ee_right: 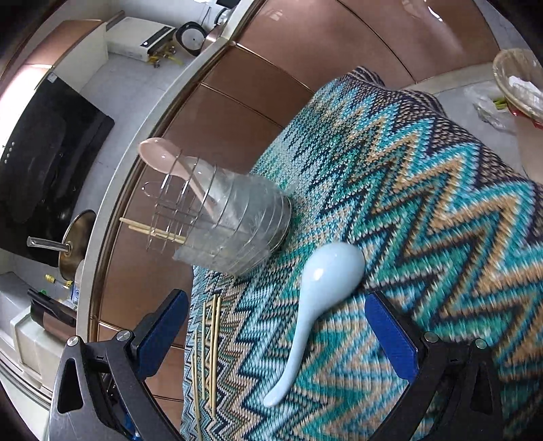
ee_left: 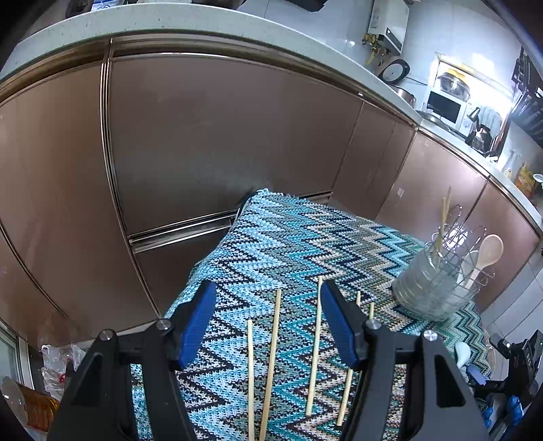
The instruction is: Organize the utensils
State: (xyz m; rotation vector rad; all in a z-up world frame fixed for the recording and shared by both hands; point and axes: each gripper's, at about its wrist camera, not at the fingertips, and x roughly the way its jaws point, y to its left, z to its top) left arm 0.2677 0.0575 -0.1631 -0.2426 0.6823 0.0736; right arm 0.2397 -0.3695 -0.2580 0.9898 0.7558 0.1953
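Several bamboo chopsticks (ee_left: 271,359) lie side by side on the zigzag cloth (ee_left: 281,244). My left gripper (ee_left: 268,325) is open above them, its blue fingers either side of them. A wire utensil holder with a clear cup (ee_left: 437,281) stands at the right, holding a pink spoon (ee_left: 488,252) and a pair of chopsticks (ee_left: 443,220). In the right wrist view a pale blue ceramic spoon (ee_right: 315,298) lies on the cloth (ee_right: 424,190). My right gripper (ee_right: 278,336) is open around its handle, not touching. The holder (ee_right: 230,224) and the loose chopsticks (ee_right: 210,349) also show there.
Brown cabinet fronts (ee_left: 210,135) stand close behind the cloth-covered table, under a pale counter (ee_left: 237,27). The right gripper shows at the table's right end (ee_left: 509,359). A basket (ee_right: 519,81) and plastic bags lie on the floor beyond the table.
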